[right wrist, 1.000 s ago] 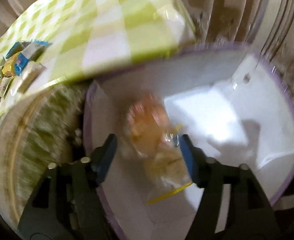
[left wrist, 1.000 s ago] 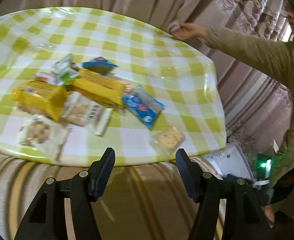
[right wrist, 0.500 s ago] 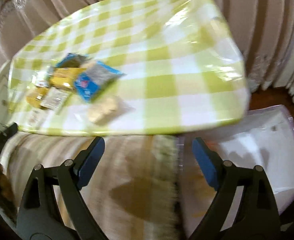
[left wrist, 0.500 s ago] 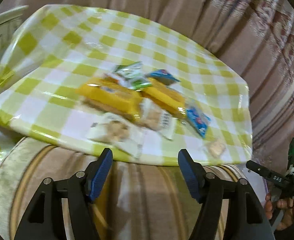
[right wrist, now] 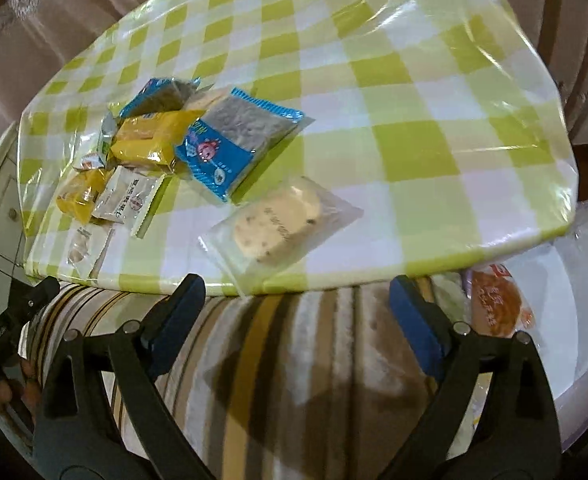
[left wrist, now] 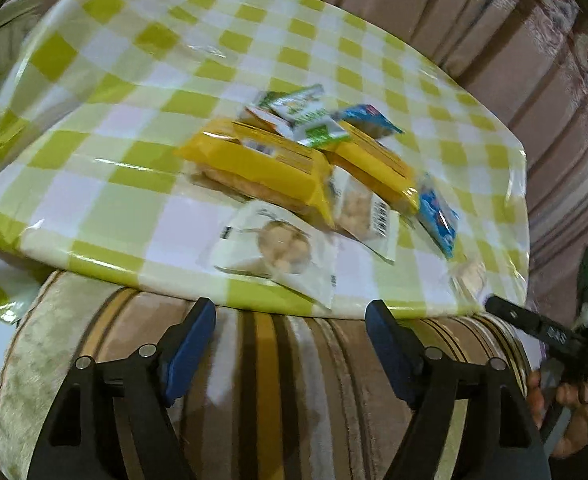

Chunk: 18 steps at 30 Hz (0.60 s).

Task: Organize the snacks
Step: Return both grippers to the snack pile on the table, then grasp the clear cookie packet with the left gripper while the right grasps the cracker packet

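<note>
blue packet (right wrist: 230,148) with cartoon face, white packet (right wrist: 128,200) print unreadable, left tongs (left wrist: 290,344) and right tongs (right wrist: 295,320) wide, just opening, empty

Bare tablecloth (right wrist: 413,92) right of snack pile (right wrist: 166,140)

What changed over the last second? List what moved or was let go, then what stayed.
The right gripper let an orange-printed snack packet drop into the white plastic bin, swung back toward the green-checked table, and its jaws have just been opening, empty. The left gripper, also opening and empty, shifted along the table edge. The snack pile stayed put.
</note>
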### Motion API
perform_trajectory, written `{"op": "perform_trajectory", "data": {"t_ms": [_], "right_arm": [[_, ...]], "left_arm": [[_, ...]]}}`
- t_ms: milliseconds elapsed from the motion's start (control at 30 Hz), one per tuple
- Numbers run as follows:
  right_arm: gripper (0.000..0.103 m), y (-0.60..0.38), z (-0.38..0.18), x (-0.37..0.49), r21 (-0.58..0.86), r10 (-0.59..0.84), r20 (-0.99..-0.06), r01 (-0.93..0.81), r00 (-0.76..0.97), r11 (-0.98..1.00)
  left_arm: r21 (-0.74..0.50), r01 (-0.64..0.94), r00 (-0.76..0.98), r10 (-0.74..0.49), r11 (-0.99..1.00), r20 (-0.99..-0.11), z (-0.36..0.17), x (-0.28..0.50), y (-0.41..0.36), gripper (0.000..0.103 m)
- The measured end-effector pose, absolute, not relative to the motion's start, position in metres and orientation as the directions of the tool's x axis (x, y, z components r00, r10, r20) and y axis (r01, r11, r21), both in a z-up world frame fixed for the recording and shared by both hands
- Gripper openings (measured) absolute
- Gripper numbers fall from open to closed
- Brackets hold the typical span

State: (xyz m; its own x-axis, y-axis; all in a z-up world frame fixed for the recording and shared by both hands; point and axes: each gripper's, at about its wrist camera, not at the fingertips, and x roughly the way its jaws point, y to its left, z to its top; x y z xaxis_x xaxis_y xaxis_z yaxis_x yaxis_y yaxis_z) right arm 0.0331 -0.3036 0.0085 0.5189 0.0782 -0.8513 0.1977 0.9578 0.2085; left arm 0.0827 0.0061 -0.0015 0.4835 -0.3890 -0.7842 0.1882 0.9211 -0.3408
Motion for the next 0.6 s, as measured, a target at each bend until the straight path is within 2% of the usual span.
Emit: {"op": "perform_trajectory", "data": {"t_ms": [233, 400, 600], "right_arm": [[0.094, -0.292, 0.000, 0.057, 0.217, 0.105, -0.865, 0.176, 0.491, 0.960], [0.094, -0.290, 0.000, 0.070, 0.207, 0.078, -0.859, 0.204, 0.507, 0.957], [0.094, -0.283, -0.002, 0.084, 0.143, 0.002, -0.855, 0.230, 0.519, 0.963]], "left_arm": [[-0.373, 0.223, 0.410, -0.434, 0.900, -0.802, -0.011, 0.104, -0.005, 0.078], [-0.398, 0.179, 0.411, -0.436, 0.900, -0.801, -0.014, 0.121, -0.008, 0.079], [-0.352, 0.123, 0.451, -0.368, 0.928, -0.813, -0.014, 0.138, -0.015, 0.083]]}}
